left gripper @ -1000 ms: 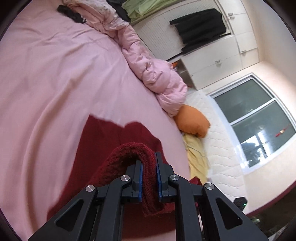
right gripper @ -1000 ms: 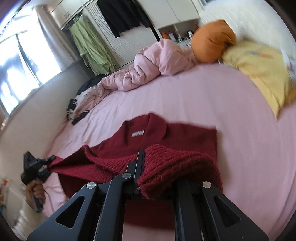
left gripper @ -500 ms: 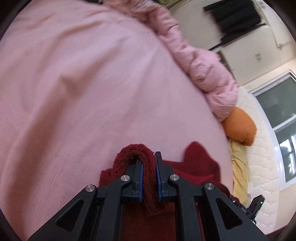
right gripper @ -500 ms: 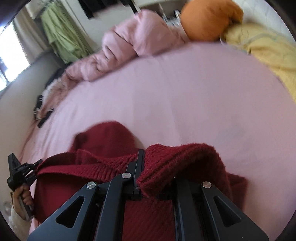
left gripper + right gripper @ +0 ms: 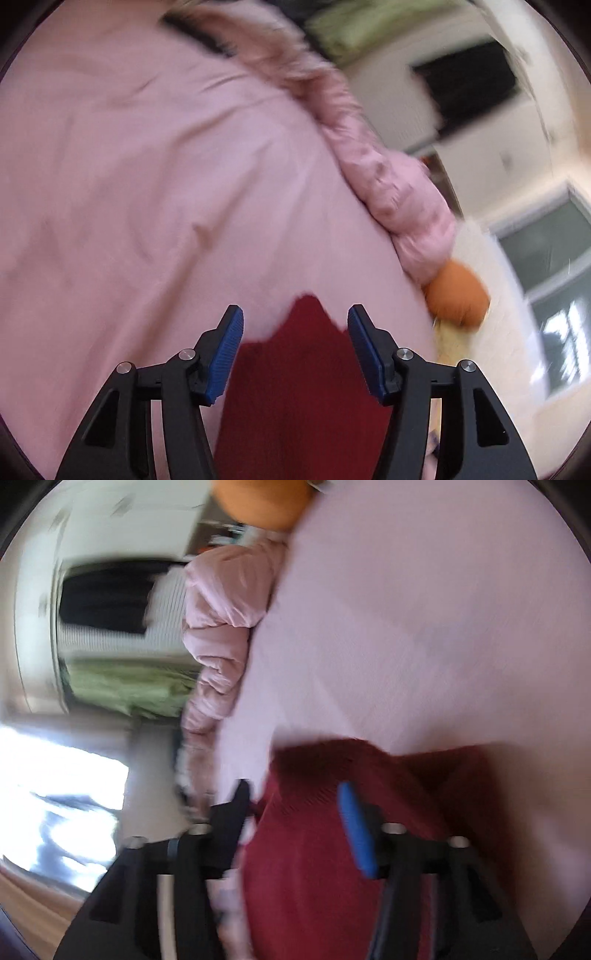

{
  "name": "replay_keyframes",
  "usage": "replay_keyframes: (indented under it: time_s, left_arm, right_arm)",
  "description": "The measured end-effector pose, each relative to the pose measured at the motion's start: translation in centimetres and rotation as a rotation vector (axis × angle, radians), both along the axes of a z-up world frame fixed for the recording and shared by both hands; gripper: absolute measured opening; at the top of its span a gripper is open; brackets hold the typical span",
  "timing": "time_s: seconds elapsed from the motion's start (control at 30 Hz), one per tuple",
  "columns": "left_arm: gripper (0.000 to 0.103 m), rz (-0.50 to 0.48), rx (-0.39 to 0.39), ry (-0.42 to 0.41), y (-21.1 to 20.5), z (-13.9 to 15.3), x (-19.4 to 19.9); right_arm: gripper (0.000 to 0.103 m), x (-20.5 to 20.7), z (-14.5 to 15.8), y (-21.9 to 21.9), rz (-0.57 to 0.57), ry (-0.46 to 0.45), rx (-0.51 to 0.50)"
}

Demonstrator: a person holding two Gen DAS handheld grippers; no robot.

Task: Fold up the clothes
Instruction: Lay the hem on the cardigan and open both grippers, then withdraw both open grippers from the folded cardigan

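Observation:
A dark red knit sweater (image 5: 303,376) lies flat on the pink bedsheet (image 5: 147,192). In the left wrist view my left gripper (image 5: 295,328) hovers over the sweater's far edge, its jaws opening, the blue pads (image 5: 227,350) apart from the cloth. In the blurred, rolled right wrist view the sweater (image 5: 332,867) lies under my right gripper (image 5: 295,805), whose jaws are opening too; nothing is pinched between its fingers (image 5: 356,830).
A crumpled pink duvet (image 5: 399,184) runs along the bed's far side, with an orange pillow (image 5: 458,295) and a yellow cloth (image 5: 448,343) beside it. Behind stand white wardrobes with a black garment (image 5: 469,81) and green clothes (image 5: 129,690). A window (image 5: 554,266) is at right.
Both grippers have let go of the sweater's knit edge and their jaws have parted. The sweater has dropped flat onto the sheet. The right wrist view has rolled sideways.

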State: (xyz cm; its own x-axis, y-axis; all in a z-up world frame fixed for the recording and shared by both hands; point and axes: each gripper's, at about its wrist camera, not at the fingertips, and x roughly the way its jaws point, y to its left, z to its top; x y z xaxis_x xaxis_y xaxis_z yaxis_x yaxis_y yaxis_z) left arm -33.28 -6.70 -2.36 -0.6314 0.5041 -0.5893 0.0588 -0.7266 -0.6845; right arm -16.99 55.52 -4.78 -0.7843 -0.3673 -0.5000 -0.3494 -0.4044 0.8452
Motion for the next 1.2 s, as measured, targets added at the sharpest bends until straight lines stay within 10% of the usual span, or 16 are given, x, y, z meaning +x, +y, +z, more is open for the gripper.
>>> replay_keyframes:
  time_s: [0.27,0.4,0.6,0.67,0.77,1.2]
  left_arm:
    - [0.071,-0.360,-0.679,0.124,14.3,-2.3,9.6]
    - [0.072,-0.337,-0.732,0.075,14.9,-4.9,10.6]
    - [0.084,-0.294,-0.693,0.211,15.3,-2.9,12.8]
    - [0.087,-0.307,-0.761,0.104,15.6,-5.7,11.8]
    - [0.097,-0.309,-0.726,0.172,15.4,-6.7,11.7]
    - [0.102,-0.289,-0.766,0.217,15.9,-6.7,12.6]
  right_arm:
    - [0.068,3.3,2.1,-13.8,0.258,-0.009,0.730]
    - [0.069,3.4,-2.4,-18.3,0.351,-0.085,1.053]
    - [0.071,7.4,-0.1,-19.7,0.310,-0.007,1.048]
    - [0.090,8.3,-0.8,-20.0,0.289,0.018,1.062]
    - [0.102,6.7,-3.1,-19.0,0.307,-0.063,0.995]
    - [0.103,6.7,-3.7,-19.1,0.278,-0.030,1.039]
